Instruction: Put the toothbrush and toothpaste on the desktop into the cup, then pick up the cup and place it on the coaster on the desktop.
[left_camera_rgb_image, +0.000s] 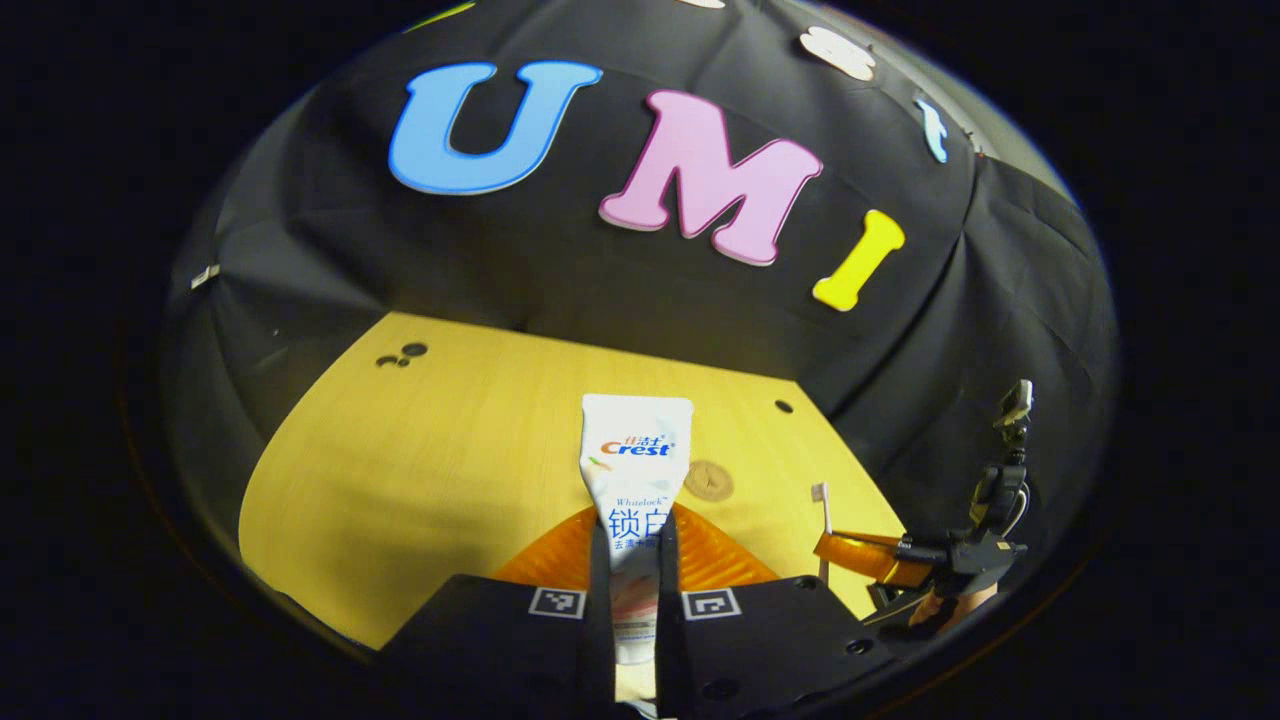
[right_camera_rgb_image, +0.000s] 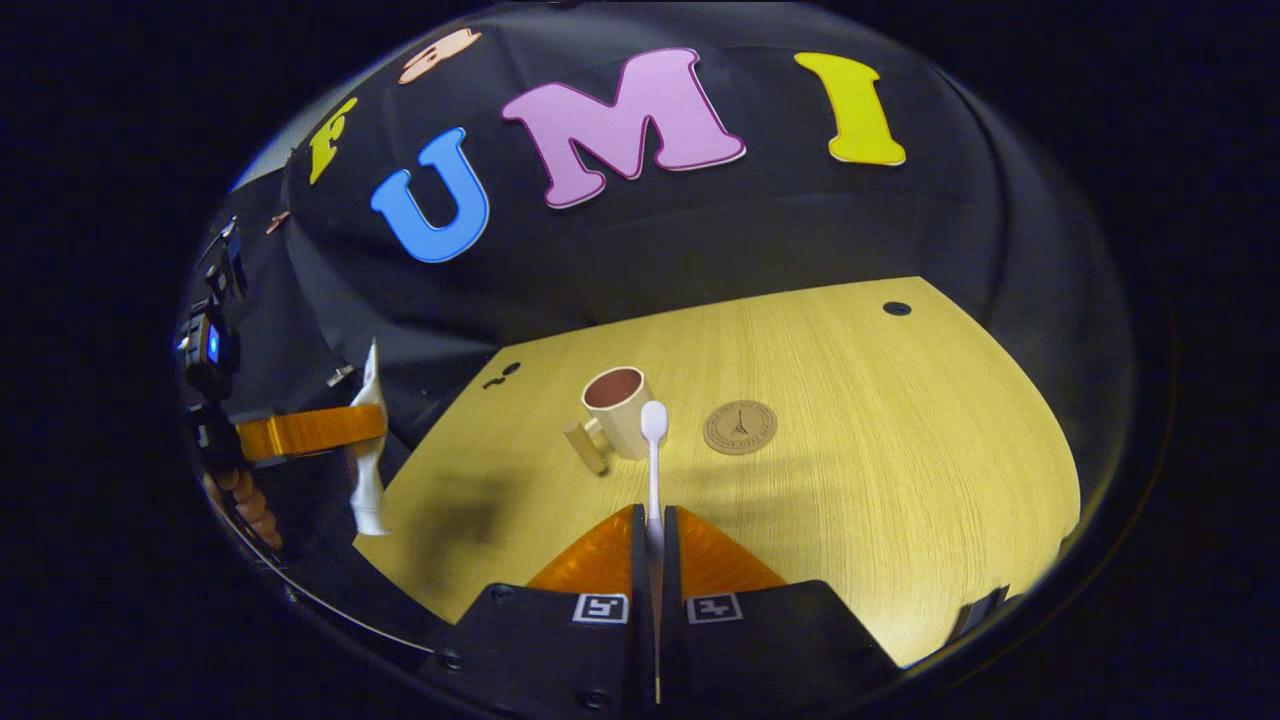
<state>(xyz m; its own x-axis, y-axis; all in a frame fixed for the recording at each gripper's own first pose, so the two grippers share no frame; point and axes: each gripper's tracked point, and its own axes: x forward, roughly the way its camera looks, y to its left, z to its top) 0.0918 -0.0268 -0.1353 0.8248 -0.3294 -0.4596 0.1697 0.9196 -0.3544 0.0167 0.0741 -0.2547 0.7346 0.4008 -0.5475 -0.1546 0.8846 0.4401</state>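
In the left gripper view, the left gripper (left_camera_rgb_image: 635, 560) is pinching the toothpaste (left_camera_rgb_image: 636, 470) between its two fingers. The tube is standing up from the fingers, with its flat crimped end on top, and it is being held above the wooden desktop (left_camera_rgb_image: 420, 460). Behind the tube, partly hidden by it, the round coaster (left_camera_rgb_image: 710, 481) is lying flat on the desktop. Far to the right in the same view, the right gripper (left_camera_rgb_image: 850, 548) is showing from the side, with a hand (left_camera_rgb_image: 960, 605) under it, and the toothbrush (left_camera_rgb_image: 823, 505) is sticking up from its fingers with the bristle head on top.

In the right gripper view, the right gripper (right_camera_rgb_image: 655, 545) is pressing both fingers on the thin handle of the toothbrush (right_camera_rgb_image: 653, 450), so the fingers are almost together. The brush head is pointing away from the camera and is appearing just in front of the cup (right_camera_rgb_image: 618, 408). The cup is standing upright on the desktop (right_camera_rgb_image: 900, 450), open side up, with its handle turned to the near left. The coaster (right_camera_rgb_image: 740, 427) is lying to the right of the cup, near it but not touching it. At the left edge of this view the left gripper (right_camera_rgb_image: 340, 430) is holding the toothpaste (right_camera_rgb_image: 368, 450) upright beyond the edge of the desktop, and fingers of a hand (right_camera_rgb_image: 245, 505) are showing below it
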